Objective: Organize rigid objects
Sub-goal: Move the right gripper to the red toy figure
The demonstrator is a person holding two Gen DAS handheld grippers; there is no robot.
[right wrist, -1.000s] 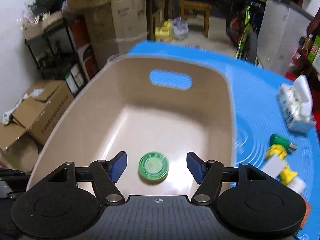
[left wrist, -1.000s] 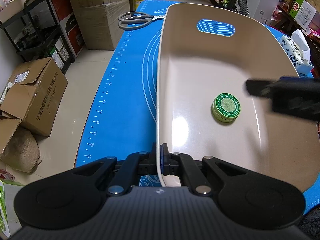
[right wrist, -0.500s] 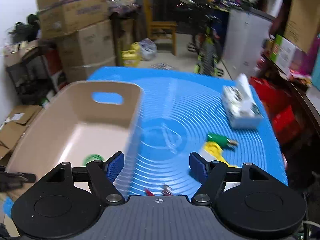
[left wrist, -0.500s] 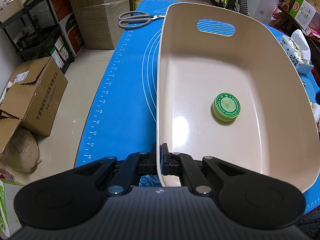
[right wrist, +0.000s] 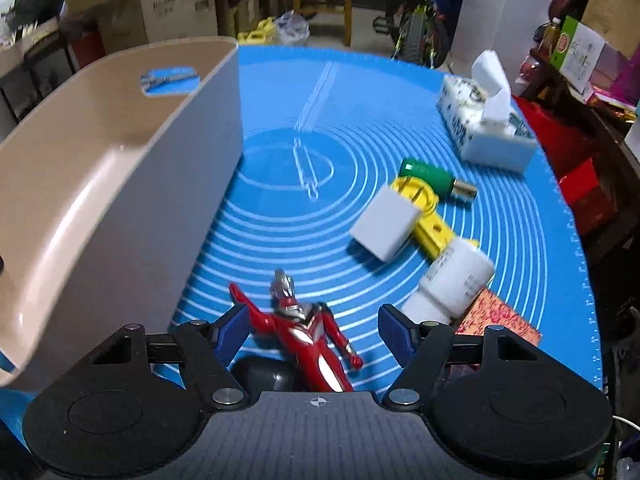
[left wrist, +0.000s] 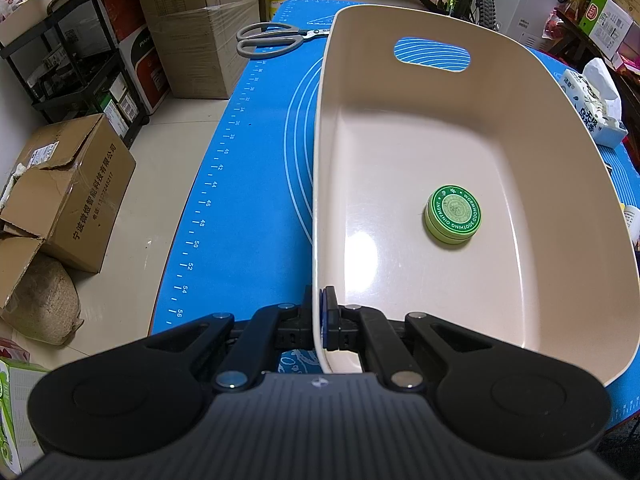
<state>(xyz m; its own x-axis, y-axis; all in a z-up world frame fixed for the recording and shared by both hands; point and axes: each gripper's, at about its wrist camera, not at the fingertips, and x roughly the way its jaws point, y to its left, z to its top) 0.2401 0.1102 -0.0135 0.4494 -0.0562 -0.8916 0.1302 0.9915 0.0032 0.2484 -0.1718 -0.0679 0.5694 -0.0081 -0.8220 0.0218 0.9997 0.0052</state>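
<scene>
A beige plastic bin (left wrist: 400, 128) stands on the blue mat and holds a round green ointment tin (left wrist: 453, 214). My left gripper (left wrist: 323, 320) is shut on the bin's near rim. The bin also shows at the left in the right wrist view (right wrist: 120, 168). My right gripper (right wrist: 314, 328) is open over the mat, its jaws on either side of a red toy figure (right wrist: 308, 332). Beyond lie a white block (right wrist: 386, 226), a yellow clip (right wrist: 428, 220), a green cylinder (right wrist: 430, 178) and a white bottle (right wrist: 452, 280).
Grey scissors (left wrist: 272, 38) lie on the mat (left wrist: 248, 200) left of the bin's far end. A tissue pack (right wrist: 484, 120) sits at the far right, a red patterned card (right wrist: 500, 320) under the bottle, a black object (right wrist: 264, 374) near the right gripper. Boxes stand on the floor at the left.
My right gripper has left the bin, swung right and come down over the red toy figure. The green tin stays in the bin. My left gripper has not moved.
</scene>
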